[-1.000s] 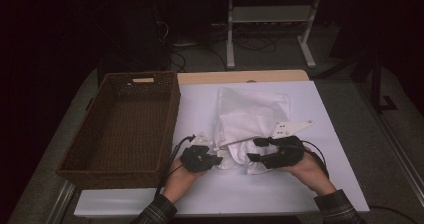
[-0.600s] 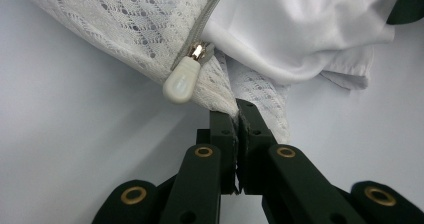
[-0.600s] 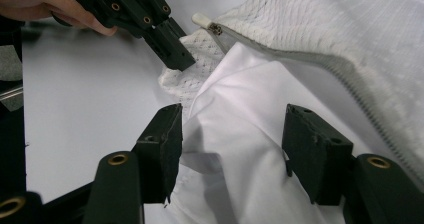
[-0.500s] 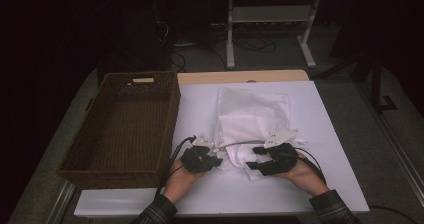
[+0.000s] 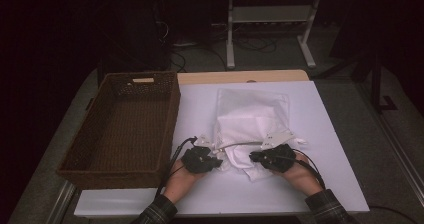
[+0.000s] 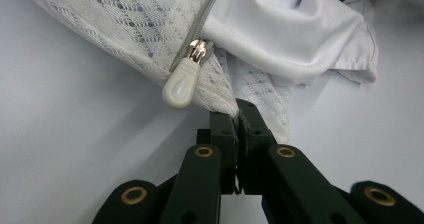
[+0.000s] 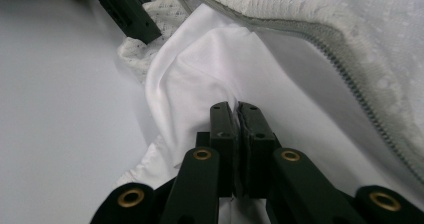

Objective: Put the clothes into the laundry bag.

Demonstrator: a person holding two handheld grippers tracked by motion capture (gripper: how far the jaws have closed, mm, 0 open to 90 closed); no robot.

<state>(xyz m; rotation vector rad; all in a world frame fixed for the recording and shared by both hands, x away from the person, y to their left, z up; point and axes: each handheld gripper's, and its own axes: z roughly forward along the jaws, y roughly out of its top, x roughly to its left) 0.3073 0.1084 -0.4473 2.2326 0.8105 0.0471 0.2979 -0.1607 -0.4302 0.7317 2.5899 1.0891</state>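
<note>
Mesh laundry bag [image 5: 252, 106] lies flat on the white table [image 5: 330, 149], its open mouth toward the near edge, with a white garment [image 5: 248, 134] bulging out of it. I have my left gripper [image 5: 207, 160] pinched together on the lace corner of the bag's mouth; in the left gripper view its jaws stand pressed tight on that lace edge [image 6: 235, 91], just beside the cream zipper pull [image 6: 181, 84] that hangs at the end of the grey zipper [image 6: 197, 29]. My right gripper [image 5: 259, 157] sits a little further along the near edge, and its jaws have just been closing: in the right gripper view they now nip a fold of the white garment [image 7: 210, 79] where it spills from the bag, with the open zipper [image 7: 320, 44] running across above it. Both hands rest low on the table, wrists toward the near edge. A brown wicker basket [image 5: 170, 109] stands along the left edge, just beside the bag but apart from it.
</note>
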